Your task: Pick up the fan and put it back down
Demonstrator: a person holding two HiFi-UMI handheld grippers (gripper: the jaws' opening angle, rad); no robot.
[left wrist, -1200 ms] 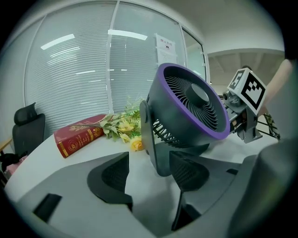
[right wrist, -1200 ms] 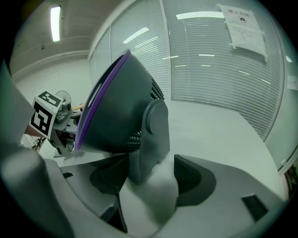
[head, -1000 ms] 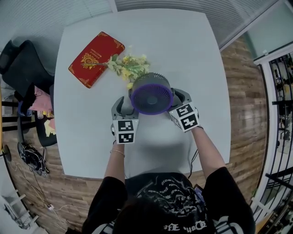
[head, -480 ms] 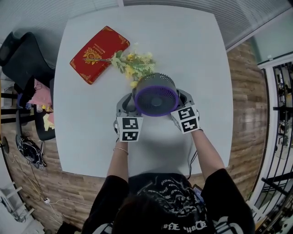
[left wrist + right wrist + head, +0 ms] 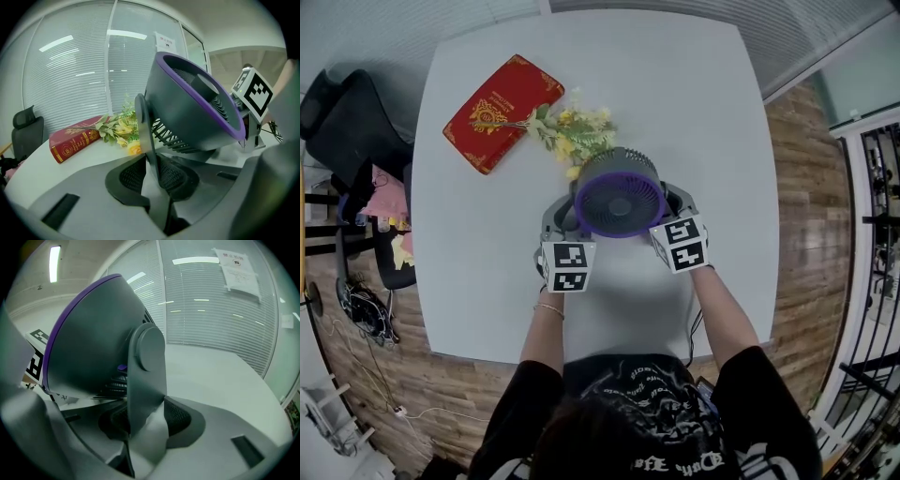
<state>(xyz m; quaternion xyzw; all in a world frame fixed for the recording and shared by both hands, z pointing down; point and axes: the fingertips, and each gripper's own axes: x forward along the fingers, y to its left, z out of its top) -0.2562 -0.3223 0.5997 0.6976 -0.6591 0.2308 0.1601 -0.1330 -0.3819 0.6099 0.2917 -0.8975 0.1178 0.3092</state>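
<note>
The left gripper (image 5: 152, 174) and right gripper (image 5: 140, 423), jaws just closing, are each pinching a side arm of the fan (image 5: 620, 192), whose head is hiding its base.

Head view: the fan (image 5: 620, 192) hides its own base; the notice (image 5: 240, 269) has unreadable print.

No text here can be read.

Tally on the single tabletop (image 5: 694, 103): one fan (image 5: 619, 192), one red book (image 5: 502, 111), one bunch of yellow flowers (image 5: 574, 131). Two claws noted: left claw (image 5: 151, 174), right claw (image 5: 140, 423). One black chair (image 5: 347, 131), upper left of frame.
</note>
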